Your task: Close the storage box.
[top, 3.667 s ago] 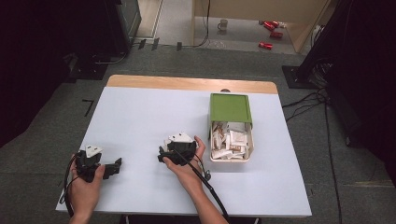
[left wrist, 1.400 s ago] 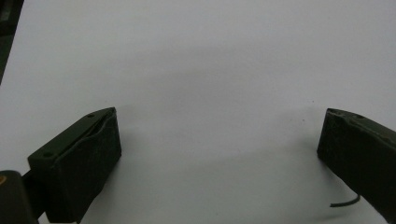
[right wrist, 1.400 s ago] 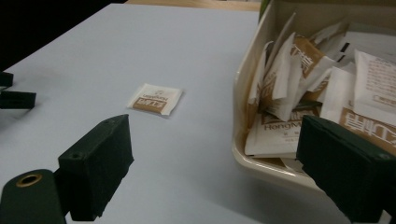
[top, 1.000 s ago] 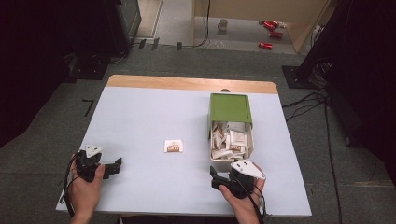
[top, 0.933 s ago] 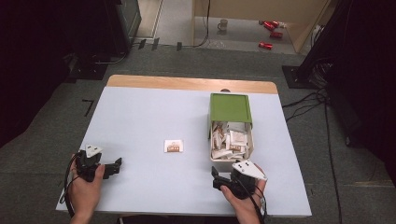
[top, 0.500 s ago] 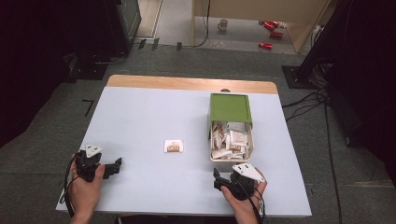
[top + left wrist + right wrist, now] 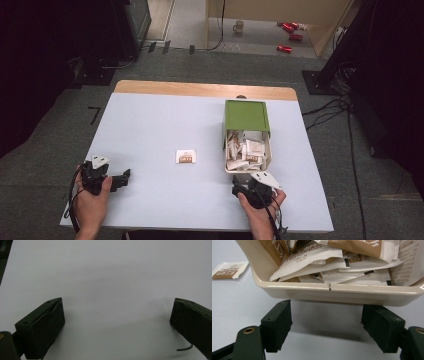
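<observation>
Packets (image 7: 329, 262): light, thin, soft paper-foil sachets, likely slippery in a stack; best pinched by an exposed edge near the front rim. They sit heaped in the beige tray (image 7: 247, 169) at table right; one lone sachet (image 7: 186, 156) lies flat mid-table. Right gripper (image 7: 243, 189) hovers low just before the tray, jaws wide, empty. Left gripper (image 7: 124, 176) rests at the near-left corner, jaws wide, nothing held

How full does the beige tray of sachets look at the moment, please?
Well filled: the beige tray holds a heap of sachets rising above its rim. One single sachet lies outside it on the table.
</observation>
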`<state>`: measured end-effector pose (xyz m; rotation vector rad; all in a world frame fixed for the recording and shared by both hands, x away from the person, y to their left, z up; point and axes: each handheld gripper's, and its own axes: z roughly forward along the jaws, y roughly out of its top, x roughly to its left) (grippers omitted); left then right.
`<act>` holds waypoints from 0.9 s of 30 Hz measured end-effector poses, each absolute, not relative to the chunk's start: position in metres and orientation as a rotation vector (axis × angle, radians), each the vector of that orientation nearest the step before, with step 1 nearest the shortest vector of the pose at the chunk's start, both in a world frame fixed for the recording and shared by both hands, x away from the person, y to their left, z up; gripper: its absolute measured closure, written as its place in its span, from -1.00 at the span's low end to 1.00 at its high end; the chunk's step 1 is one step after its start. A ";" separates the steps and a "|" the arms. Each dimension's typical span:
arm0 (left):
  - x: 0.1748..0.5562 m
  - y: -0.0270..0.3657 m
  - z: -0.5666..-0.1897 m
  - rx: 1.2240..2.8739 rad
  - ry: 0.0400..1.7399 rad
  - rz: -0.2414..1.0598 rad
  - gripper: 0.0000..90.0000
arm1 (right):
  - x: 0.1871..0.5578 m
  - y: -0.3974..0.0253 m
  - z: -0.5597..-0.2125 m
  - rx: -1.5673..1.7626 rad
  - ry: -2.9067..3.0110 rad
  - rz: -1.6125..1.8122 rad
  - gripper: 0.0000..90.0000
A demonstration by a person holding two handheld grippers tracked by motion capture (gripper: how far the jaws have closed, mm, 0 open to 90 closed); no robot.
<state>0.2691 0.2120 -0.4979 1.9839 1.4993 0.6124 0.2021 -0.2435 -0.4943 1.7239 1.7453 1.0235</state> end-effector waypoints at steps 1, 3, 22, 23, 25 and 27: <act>0.269 0.212 -0.498 1.984 1.499 0.612 -1.00 | 0.203 -0.244 -0.495 1.727 1.742 1.021 -0.44; 0.269 0.212 -0.498 1.984 1.499 0.613 -1.00 | 0.204 -0.243 -0.496 1.725 1.741 1.015 -0.44; 0.269 0.212 -0.498 1.984 1.499 0.615 -1.00 | 0.219 -0.244 -0.487 1.742 1.713 1.078 -0.38; 0.269 0.212 -0.498 1.984 1.499 0.615 -1.00 | 0.221 -0.244 -0.487 1.744 1.712 1.078 -0.38; 0.269 0.212 -0.498 1.984 1.499 0.615 -1.00 | 0.224 -0.244 -0.487 1.744 1.707 1.077 -0.38; 0.269 0.212 -0.498 1.984 1.499 0.615 -1.00 | 0.227 -0.243 -0.487 1.737 1.708 1.073 -0.37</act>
